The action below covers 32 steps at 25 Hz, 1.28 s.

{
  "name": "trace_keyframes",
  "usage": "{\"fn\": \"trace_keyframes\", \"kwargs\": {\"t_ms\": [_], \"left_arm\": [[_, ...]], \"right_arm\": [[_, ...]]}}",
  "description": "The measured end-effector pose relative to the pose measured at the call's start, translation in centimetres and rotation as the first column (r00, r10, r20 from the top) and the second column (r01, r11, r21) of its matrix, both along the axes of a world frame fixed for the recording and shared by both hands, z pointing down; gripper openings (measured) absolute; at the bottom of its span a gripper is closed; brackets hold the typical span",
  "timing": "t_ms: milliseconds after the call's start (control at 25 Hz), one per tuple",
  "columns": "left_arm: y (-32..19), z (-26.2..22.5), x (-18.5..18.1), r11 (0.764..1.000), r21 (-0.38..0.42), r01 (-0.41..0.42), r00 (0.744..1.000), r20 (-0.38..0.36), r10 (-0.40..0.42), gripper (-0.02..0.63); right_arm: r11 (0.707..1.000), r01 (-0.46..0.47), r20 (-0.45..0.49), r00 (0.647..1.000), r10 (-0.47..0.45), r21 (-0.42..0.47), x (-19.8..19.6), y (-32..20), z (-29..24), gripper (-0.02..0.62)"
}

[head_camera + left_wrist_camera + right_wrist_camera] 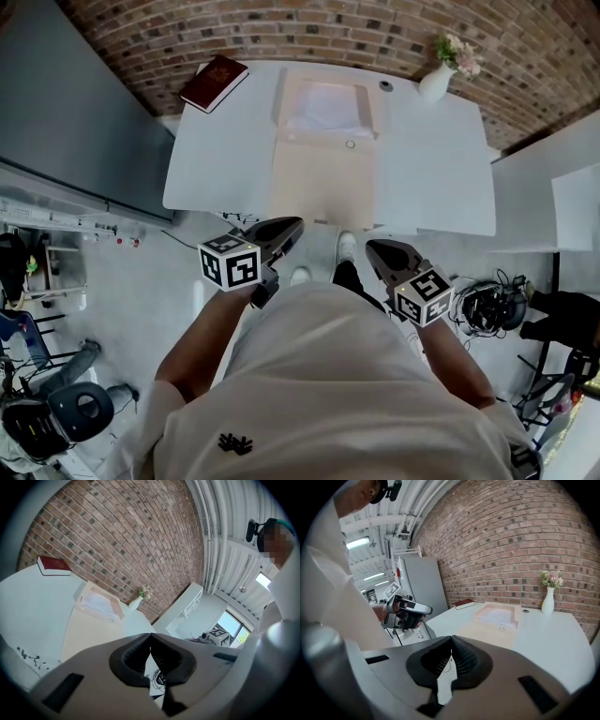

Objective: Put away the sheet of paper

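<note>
White shirt (328,375) fills the foreground as I stand at the near edge of the table (441,178), a gripper in each hand held low in front of me, short of the tabletop. My left gripper (294,226) has its jaws pressed together with nothing between them; its own view shows the dark tips meeting. My right gripper (373,249) is likewise closed and empty, its tips touching. Both point toward the table, well apart from everything on it.

The sheet of paper (328,105) lies white inside a shallow pale tray (284,101) at the far side of the table, near the brick wall (375,28). A beige mat (323,183) runs from the tray's front edge toward me, with a small ring (350,144) resting on it just beside the tray. A dark red book (214,82) sits at the far left corner. A white vase (435,84) of pale flowers stands at the far right, with a small dark round object (385,85) between vase and tray. White shoes (347,246) show on the grey floor (141,291) between the grippers, and a tangle of cables (487,305) lies on the floor to my right.
</note>
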<state>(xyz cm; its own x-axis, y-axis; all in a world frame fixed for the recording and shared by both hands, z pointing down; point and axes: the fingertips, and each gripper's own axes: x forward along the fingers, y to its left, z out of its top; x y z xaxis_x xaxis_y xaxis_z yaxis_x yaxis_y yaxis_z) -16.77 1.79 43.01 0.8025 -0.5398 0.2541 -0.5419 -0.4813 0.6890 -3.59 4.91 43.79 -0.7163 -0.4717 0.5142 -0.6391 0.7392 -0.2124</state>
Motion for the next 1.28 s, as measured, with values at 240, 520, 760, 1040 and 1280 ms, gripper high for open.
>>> {"fn": "trace_keyframes", "kwargs": {"t_ms": [240,520,760,1040,1280], "left_arm": [[0.2,0.2,0.1,1.0,-0.002,-0.01,1.0,-0.006,0.01,0.025],[0.4,0.7,-0.2,1.0,-0.01,-0.007,1.0,-0.005,0.007,0.025],[0.7,1.1,-0.3,1.0,-0.018,-0.008,1.0,-0.004,0.008,0.025],[0.8,1.4,-0.1,1.0,-0.025,-0.015,1.0,-0.006,0.015,0.025],[1.0,1.7,0.0,0.999,-0.034,-0.017,1.0,-0.01,0.016,0.025]], "right_arm": [[1.0,-0.001,-0.004,1.0,0.001,0.0,-0.1,0.1,0.0,0.028],[1.0,0.002,-0.01,1.0,-0.002,-0.001,-0.3,0.3,0.2,0.028],[1.0,0.0,-0.01,1.0,0.0,0.002,-0.4,0.4,0.3,0.028],[1.0,-0.007,-0.012,1.0,0.007,-0.001,-0.3,0.7,0.4,0.028],[1.0,-0.008,-0.018,1.0,0.008,-0.007,-0.1,0.9,0.8,0.028]]}}
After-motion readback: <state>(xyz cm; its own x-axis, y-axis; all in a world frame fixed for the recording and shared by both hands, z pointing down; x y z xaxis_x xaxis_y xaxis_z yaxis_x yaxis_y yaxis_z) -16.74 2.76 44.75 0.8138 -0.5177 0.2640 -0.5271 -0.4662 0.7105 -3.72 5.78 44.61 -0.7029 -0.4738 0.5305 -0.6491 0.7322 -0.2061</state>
